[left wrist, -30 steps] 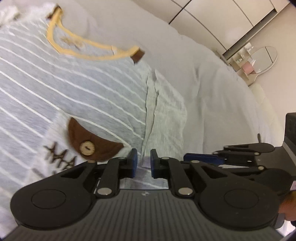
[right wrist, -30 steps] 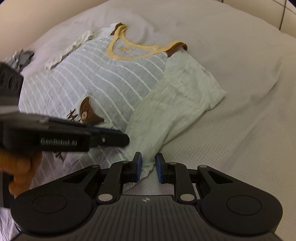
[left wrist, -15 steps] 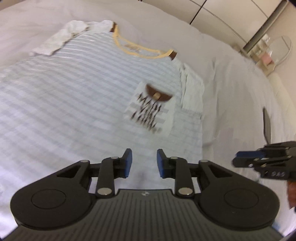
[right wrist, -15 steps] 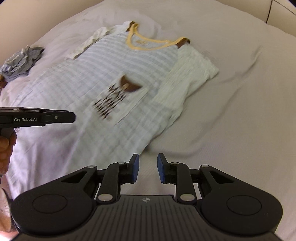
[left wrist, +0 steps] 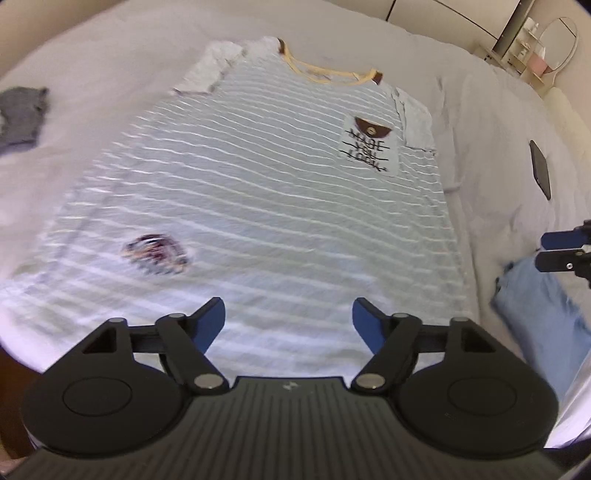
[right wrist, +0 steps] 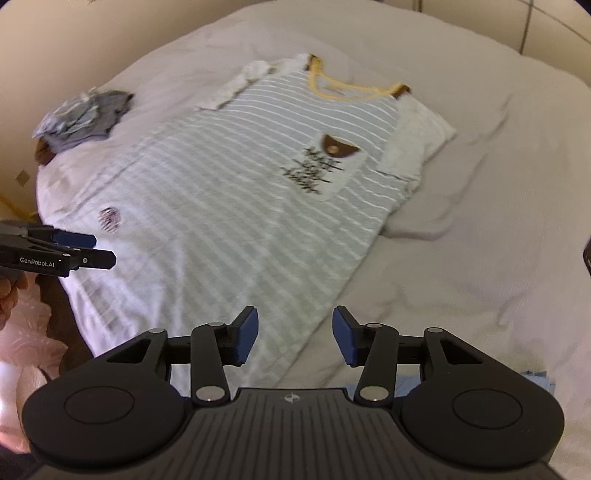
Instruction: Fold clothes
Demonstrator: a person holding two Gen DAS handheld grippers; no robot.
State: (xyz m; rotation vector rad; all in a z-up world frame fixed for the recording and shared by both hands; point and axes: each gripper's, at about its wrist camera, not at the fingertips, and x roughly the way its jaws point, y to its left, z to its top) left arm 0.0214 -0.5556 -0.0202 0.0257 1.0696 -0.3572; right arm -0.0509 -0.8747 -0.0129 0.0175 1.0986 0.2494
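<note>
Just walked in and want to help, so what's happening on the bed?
A person with a gripper in each hand is folding clothes. A striped T-shirt lies spread flat, front up, on the bed. The left gripper and right gripper hover open near its hem, holding nothing. A grey garment lies bunched beside it.

Home bedroom — bed (right wrist: 461, 258), vanity mirror (left wrist: 559, 44), wardrobe doors (left wrist: 443, 14)

one striped shirt (right wrist: 236, 206), two tools, one grey garment (right wrist: 83, 120)
</note>
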